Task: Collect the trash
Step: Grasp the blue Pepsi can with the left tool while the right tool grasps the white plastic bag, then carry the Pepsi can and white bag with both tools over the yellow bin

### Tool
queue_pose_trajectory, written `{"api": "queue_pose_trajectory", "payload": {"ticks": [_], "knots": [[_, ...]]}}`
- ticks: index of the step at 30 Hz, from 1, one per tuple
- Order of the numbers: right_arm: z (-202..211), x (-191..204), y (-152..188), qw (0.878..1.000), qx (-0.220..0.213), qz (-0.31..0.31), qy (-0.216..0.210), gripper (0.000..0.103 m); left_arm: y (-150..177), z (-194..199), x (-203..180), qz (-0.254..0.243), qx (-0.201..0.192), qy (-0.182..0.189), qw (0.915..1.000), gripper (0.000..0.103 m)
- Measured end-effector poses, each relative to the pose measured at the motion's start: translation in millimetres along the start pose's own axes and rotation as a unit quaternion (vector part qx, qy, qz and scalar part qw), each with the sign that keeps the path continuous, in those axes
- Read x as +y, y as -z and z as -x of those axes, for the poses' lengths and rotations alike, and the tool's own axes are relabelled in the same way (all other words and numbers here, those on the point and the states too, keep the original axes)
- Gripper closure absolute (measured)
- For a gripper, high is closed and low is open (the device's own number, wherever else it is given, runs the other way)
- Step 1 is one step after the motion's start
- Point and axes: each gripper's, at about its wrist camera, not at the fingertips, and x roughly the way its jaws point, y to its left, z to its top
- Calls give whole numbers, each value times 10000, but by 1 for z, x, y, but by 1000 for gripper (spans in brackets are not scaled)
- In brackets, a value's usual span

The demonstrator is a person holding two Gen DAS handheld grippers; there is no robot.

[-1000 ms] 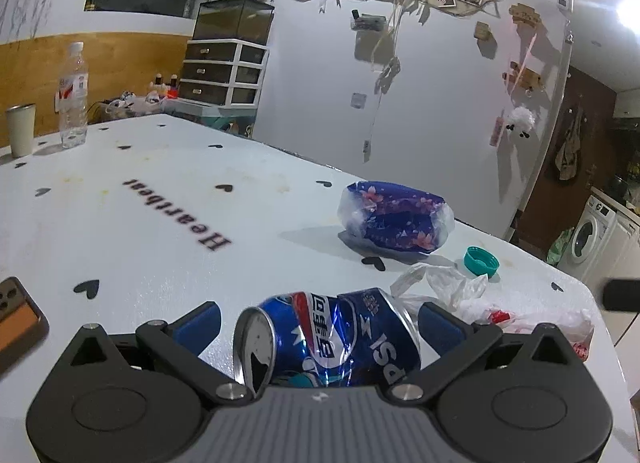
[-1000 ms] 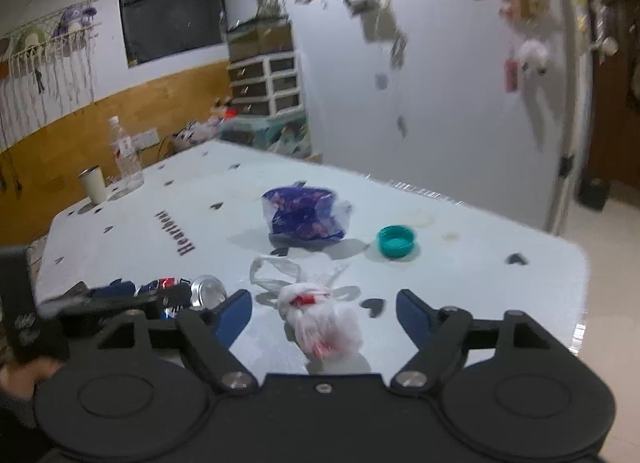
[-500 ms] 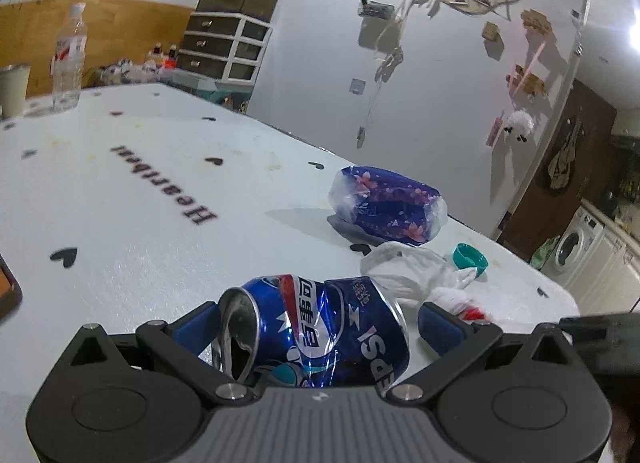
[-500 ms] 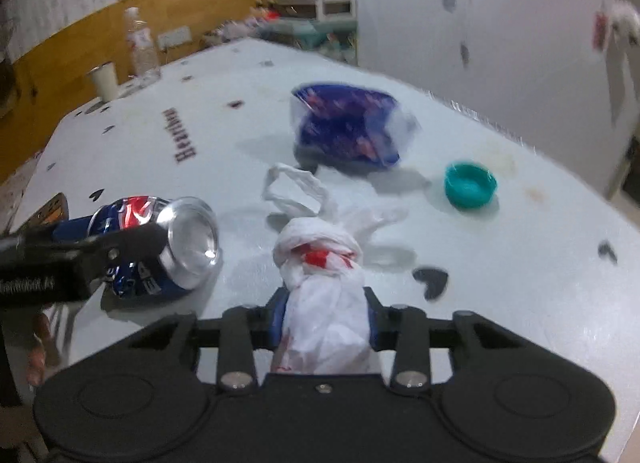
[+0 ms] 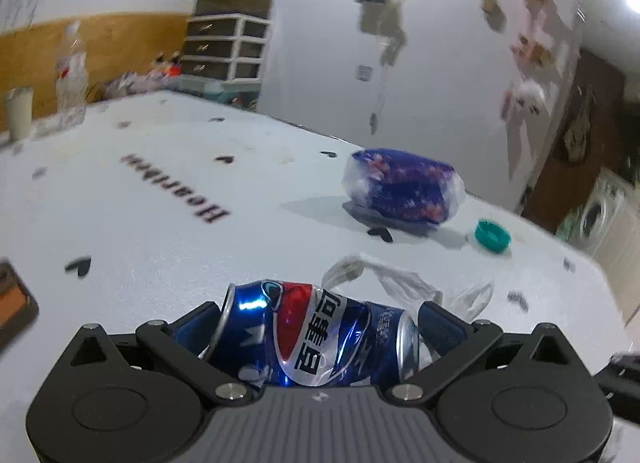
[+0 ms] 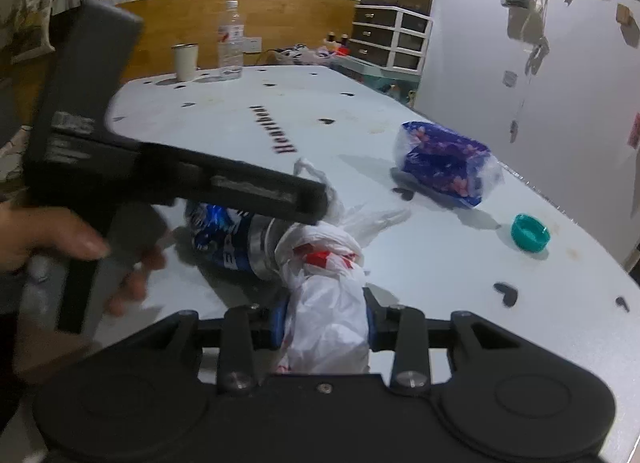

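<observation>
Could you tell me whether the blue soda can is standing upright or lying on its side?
On its side, and dented. The soda can lies crosswise between the left gripper's fingers, its round ends facing left and right over the white table.

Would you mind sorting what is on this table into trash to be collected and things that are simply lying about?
Trash for the job:
- crushed can, in the left gripper
- knotted plastic bag, clamped in the right gripper
- blue floral packet
- teal cap

Just lying about:
- water bottle
- cup
- phone
</observation>
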Motion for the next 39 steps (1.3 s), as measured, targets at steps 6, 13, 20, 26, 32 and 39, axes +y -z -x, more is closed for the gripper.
{"api": "queue_pose_trajectory", "payload": {"ticks": [6,13,20,26,32,39], "knots": [[5,-5,9,9998,103,-148,6,66,4,6,-6,-563,-15,238,9981,0],[9,-16,13,9992,143,-378,52,66,7,3,-8,-689,140,432,9966,1],[13,-26,17,9968,184,-540,561,67,12,0,-15,-966,298,314,9944,3],[18,-34,22,9953,174,-652,693,66,11,3,-11,-858,218,293,9956,5],[26,-37,23,9931,9,-790,861,67,8,9,-12,-829,49,326,9960,6],[54,-43,26,9876,-272,-1056,1130,67,9,12,-17,-781,26,230,9967,6]]}}
